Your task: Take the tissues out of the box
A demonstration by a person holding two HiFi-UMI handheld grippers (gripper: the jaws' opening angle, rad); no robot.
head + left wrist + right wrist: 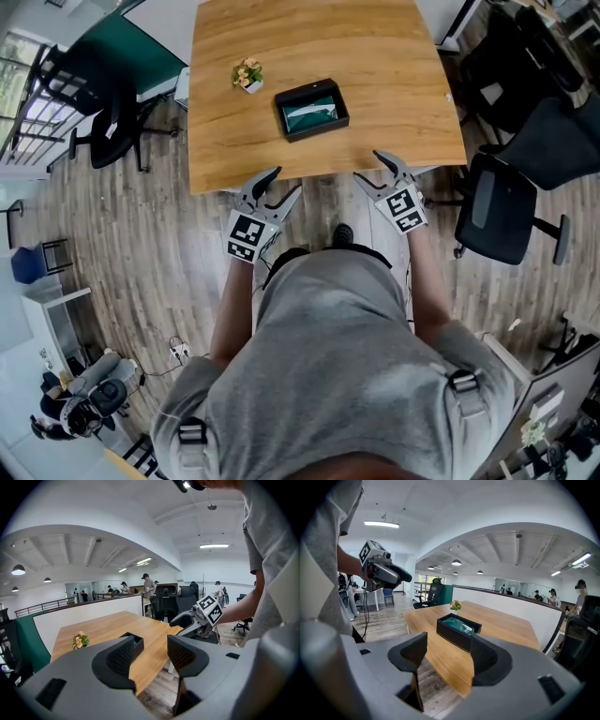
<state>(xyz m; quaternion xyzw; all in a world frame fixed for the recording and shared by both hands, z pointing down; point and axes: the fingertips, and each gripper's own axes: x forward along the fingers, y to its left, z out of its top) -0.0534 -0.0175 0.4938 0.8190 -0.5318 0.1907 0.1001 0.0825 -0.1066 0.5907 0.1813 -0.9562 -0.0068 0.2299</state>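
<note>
A black open box (311,110) sits on the wooden table (375,56), with a green-and-white pack of tissues (310,112) lying inside. The same box (458,630) shows ahead in the right gripper view, tissues (461,625) visible inside; in the left gripper view the box (136,644) is partly hidden behind a jaw. My left gripper (279,187) is open, held off the table's near edge, left of the box. My right gripper (378,170) is open too, at the near edge, right of the box. Neither holds anything.
A small pot of flowers (247,75) stands on the table left of the box. Black office chairs (504,208) stand to the right of the table, and another chair (111,122) to the left. The floor is wooden planks.
</note>
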